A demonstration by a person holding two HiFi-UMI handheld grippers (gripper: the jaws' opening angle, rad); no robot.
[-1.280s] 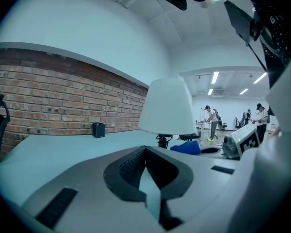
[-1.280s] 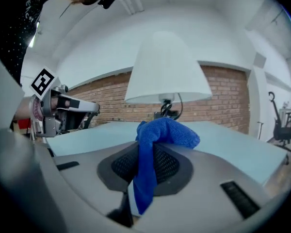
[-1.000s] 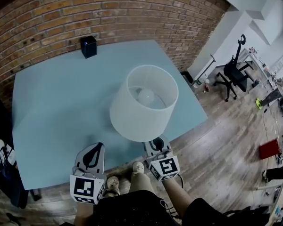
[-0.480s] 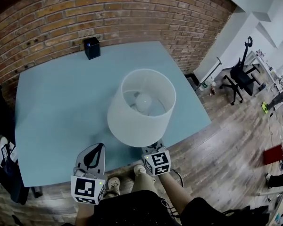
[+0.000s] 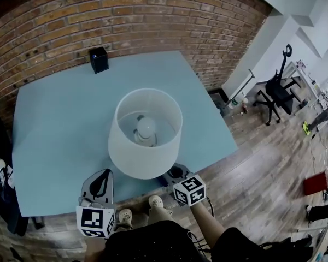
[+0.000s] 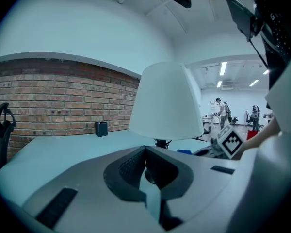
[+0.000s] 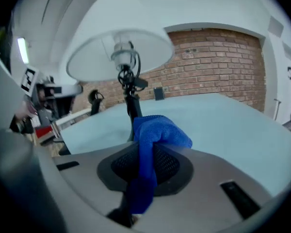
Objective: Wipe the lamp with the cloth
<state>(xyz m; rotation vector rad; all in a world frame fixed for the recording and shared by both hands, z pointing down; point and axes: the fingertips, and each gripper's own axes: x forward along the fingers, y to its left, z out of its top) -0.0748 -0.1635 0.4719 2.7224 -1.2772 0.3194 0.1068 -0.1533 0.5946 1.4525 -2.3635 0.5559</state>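
Observation:
A lamp with a white drum shade (image 5: 145, 132) stands in the middle of the light blue table (image 5: 54, 124); its bulb shows from above. My right gripper (image 5: 176, 173) sits at the shade's near right rim, shut on a blue cloth (image 7: 153, 140) that bunches out past the jaws. In the right gripper view the shade (image 7: 119, 52) hangs above and the dark lamp stem (image 7: 131, 98) stands just behind the cloth. My left gripper (image 5: 104, 176) is shut and empty at the near left of the lamp, and the shade (image 6: 167, 103) rises ahead of it.
A small black box (image 5: 99, 59) stands at the table's far edge by the brick wall (image 5: 126, 15). The table's near edge runs just under both grippers. An office chair (image 5: 279, 86) stands on the wooden floor to the right.
The head view has swung, so the lamp now sits further left and is seen more from above. Both grippers stay at the near edge; the right one is still by the shade's rim.

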